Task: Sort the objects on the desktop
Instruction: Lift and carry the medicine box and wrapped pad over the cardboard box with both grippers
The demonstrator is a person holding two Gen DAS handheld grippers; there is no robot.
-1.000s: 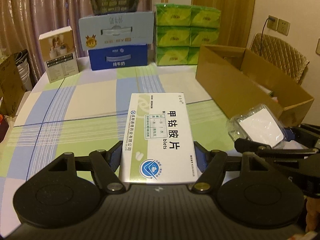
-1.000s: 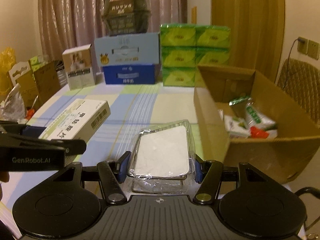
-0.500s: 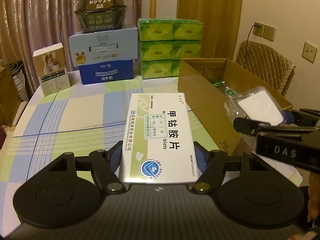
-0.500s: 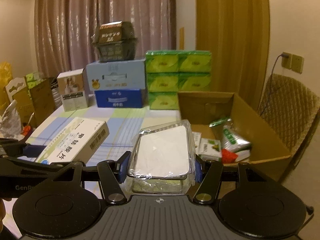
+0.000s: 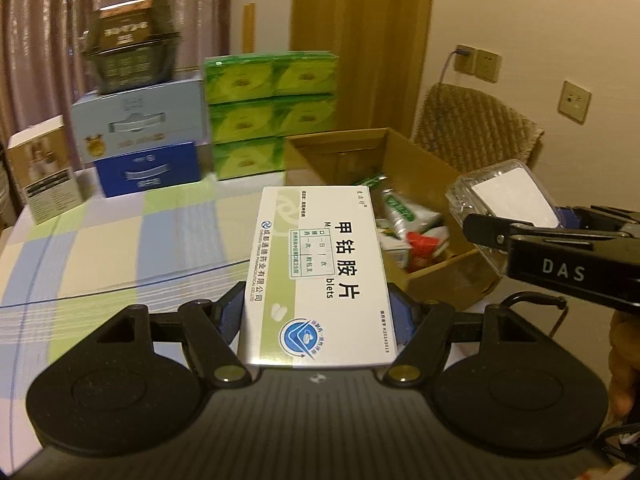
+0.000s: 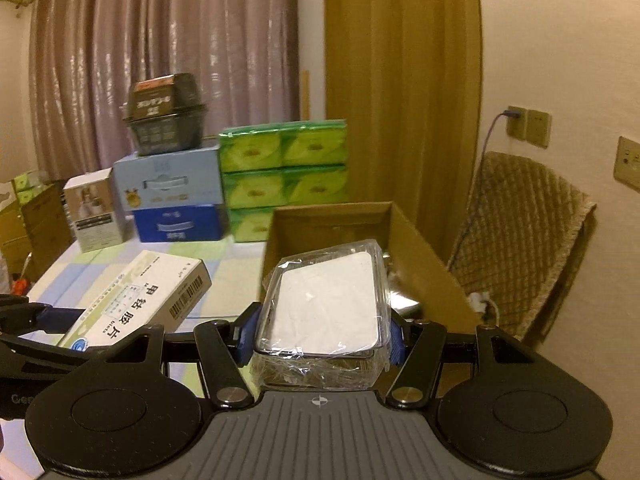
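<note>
Pillbox (image 5: 318, 276) sits clamped flat in your left gripper (image 5: 318, 314), printed face up, its long axis running straight out along the jaws and its far end pointing toward the carton (image 5: 400, 184). It hangs above the tabletop (image 5: 120, 240), at the carton's near left corner. Your right gripper (image 6: 322, 334) holds a wrapped tray (image 6: 326, 308) the same way: jaws pressed on its two long sides, white top up, long axis pointing forward over the carton's open mouth. From the left view you see that tray (image 5: 506, 196) tilted, above the carton's right wall. Packets (image 5: 404, 216) lie inside the carton. Both loads are off the tabletop, side by side, pillbox to the left of the tray. Green packs (image 6: 284, 172) and blue boxes (image 6: 172, 196) are stacked at the tabletop's far edge.
</note>
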